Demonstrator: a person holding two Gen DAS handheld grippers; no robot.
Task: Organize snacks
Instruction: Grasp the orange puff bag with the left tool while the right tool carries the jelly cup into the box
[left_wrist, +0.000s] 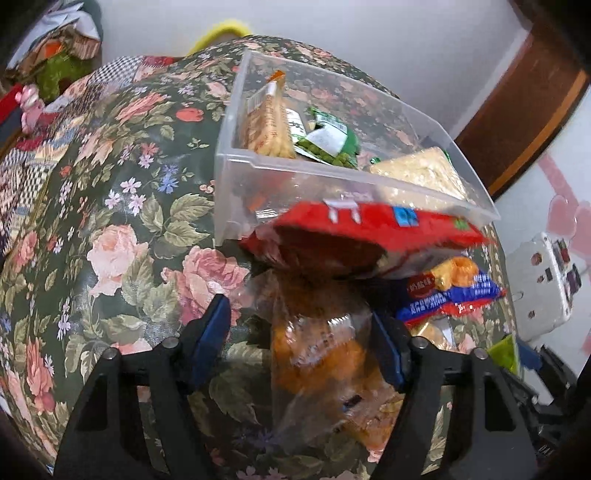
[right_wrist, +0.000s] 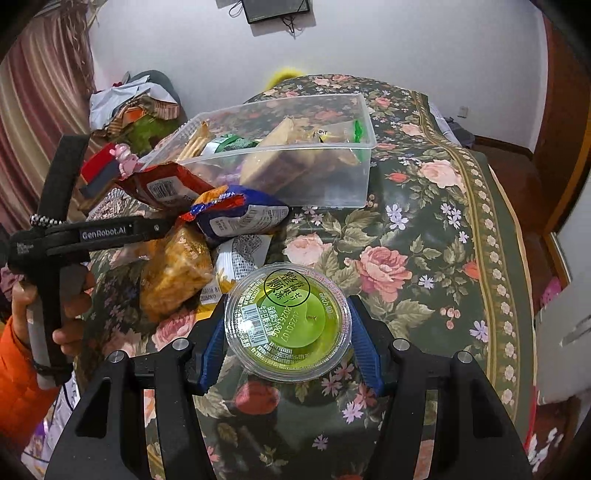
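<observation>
A clear plastic bin (left_wrist: 258, 173) stands on the floral cloth and holds several snacks; it also shows in the right wrist view (right_wrist: 332, 177). My left gripper (left_wrist: 303, 343) is open around a clear bag of orange snacks (left_wrist: 321, 354); its blue pads stand on either side of the bag. A red packet (left_wrist: 369, 236) lies above the bag, against the bin. A blue packet (left_wrist: 454, 291) lies to the right. My right gripper (right_wrist: 288, 328) is shut on a round green jelly cup (right_wrist: 288, 321) held above the cloth. The left gripper (right_wrist: 110, 232) shows at the left of the right wrist view.
The floral tablecloth (right_wrist: 424, 240) covers the whole surface. A pile of snack packets (right_wrist: 229, 214) lies in front of the bin. Clutter of bags (right_wrist: 129, 107) sits behind at the left. A white device (left_wrist: 543, 280) stands off the table at the right.
</observation>
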